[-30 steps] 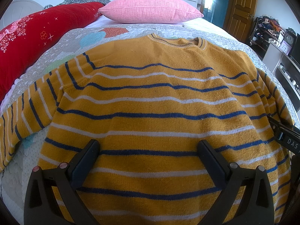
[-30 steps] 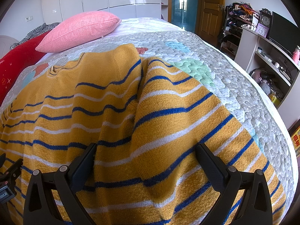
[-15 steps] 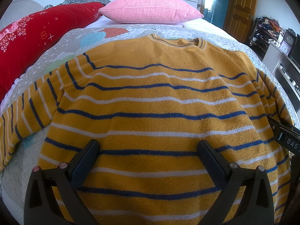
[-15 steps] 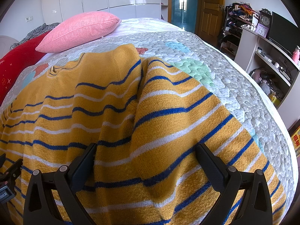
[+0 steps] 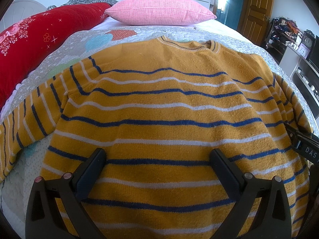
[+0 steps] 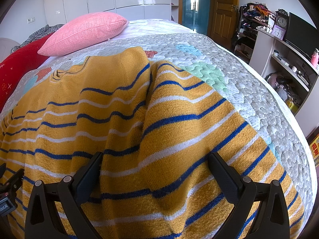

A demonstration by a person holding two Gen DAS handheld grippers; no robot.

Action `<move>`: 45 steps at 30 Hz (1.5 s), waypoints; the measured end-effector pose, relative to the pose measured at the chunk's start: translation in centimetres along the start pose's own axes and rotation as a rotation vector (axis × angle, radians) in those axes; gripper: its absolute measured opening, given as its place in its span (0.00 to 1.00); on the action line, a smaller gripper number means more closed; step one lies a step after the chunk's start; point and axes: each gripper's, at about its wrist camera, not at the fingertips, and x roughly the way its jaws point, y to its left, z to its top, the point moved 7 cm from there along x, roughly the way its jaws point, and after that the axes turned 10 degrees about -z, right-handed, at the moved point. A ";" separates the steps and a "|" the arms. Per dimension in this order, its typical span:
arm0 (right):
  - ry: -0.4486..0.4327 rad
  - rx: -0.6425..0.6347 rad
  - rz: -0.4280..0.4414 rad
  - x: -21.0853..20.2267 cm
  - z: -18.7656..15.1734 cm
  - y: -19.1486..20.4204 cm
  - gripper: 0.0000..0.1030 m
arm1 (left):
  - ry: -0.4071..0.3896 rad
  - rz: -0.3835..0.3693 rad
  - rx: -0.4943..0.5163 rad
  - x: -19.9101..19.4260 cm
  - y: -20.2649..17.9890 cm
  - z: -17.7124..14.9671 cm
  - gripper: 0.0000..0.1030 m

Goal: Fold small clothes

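Across the quilted bed (image 5: 65, 47) my striped sweater (image 5: 159, 107) lies flat; my left tongs (image 5: 157, 159) and right tongs (image 6: 154, 163) hover released above it.

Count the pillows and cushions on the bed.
2. A pink ribbed rectangular pillow lies at the head of the bed beyond the sweater's collar; a long red embroidered bolster runs along the bed's left side. Others may be hidden beyond view.

Bed (image 6: 249, 91) under grey quilted cover, pastel patches. Striped mustard sweater (image 5: 159, 119) spread flat on it; pink pillow (image 5: 161, 10) and red blanket (image 5: 39, 33) beyond.
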 end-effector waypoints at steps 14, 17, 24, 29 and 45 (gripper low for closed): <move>-0.004 0.003 -0.002 0.0 0.0 0.0 1.00 | 0.003 0.014 0.006 -0.4 0.1 0.2 1.00; -0.005 0.003 -0.002 -0.1 0.0 -0.1 1.00 | 0.002 0.015 0.006 -0.3 0.1 0.2 1.00; -0.006 0.004 -0.002 -0.1 0.0 0.0 1.00 | 0.000 0.034 0.011 -0.3 0.2 0.1 1.00; -0.008 0.005 -0.002 -0.1 0.0 0.0 1.00 | -0.003 0.035 0.013 -0.3 0.1 0.0 1.00; -0.019 0.034 0.014 0.6 0.9 0.1 1.00 | 0.022 0.047 0.014 -0.5 0.0 -0.1 1.00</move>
